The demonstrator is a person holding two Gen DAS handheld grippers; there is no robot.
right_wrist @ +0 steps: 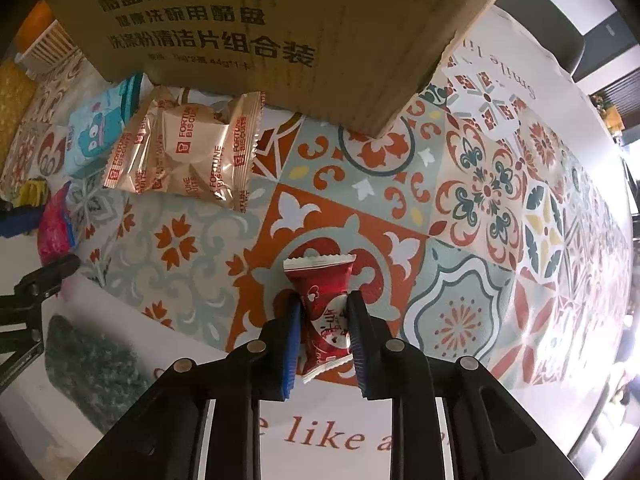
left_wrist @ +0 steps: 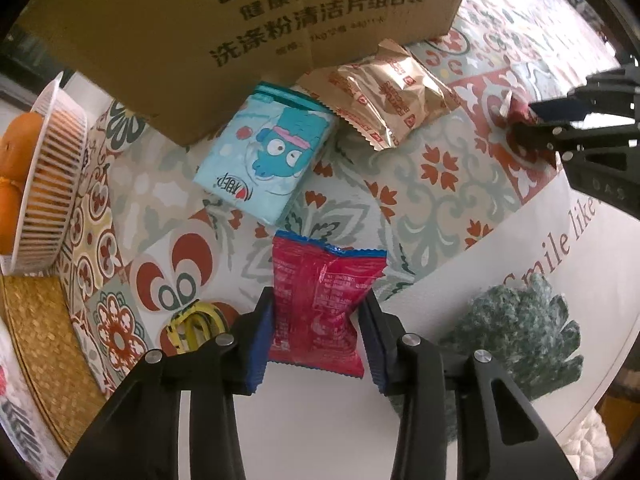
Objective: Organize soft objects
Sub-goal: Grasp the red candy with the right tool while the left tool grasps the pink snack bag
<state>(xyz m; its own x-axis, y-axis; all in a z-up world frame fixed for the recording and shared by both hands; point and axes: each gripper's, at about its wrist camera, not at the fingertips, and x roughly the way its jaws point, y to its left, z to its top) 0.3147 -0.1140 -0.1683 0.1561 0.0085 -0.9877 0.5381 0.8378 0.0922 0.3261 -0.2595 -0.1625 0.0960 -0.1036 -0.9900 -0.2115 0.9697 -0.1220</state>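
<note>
My left gripper (left_wrist: pixel 318 312) is shut on a pink-red snack packet with a blue top edge (left_wrist: pixel 320 300), pinched in at the waist. My right gripper (right_wrist: pixel 324 312) is shut on a small dark red candy packet (right_wrist: pixel 324 312). In the left wrist view the right gripper (left_wrist: pixel 532 120) shows at the far right with that candy packet (left_wrist: pixel 516 110). A light blue tissue pack with a cartoon (left_wrist: pixel 268 152) and a gold Fortune Biscuits bag (left_wrist: pixel 380 92) lie on the patterned tablecloth in front of a cardboard box (left_wrist: pixel 256 28). The left gripper (right_wrist: pixel 60 240) shows at the left edge of the right wrist view.
A white basket of oranges (left_wrist: pixel 48 184) stands at the left on a woven mat (left_wrist: pixel 44 356). A yellow clip (left_wrist: pixel 196 324) lies near my left fingers. A dark green fuzzy glove (left_wrist: pixel 520 344) lies at the right. The cardboard box (right_wrist: pixel 280 32) blocks the far side.
</note>
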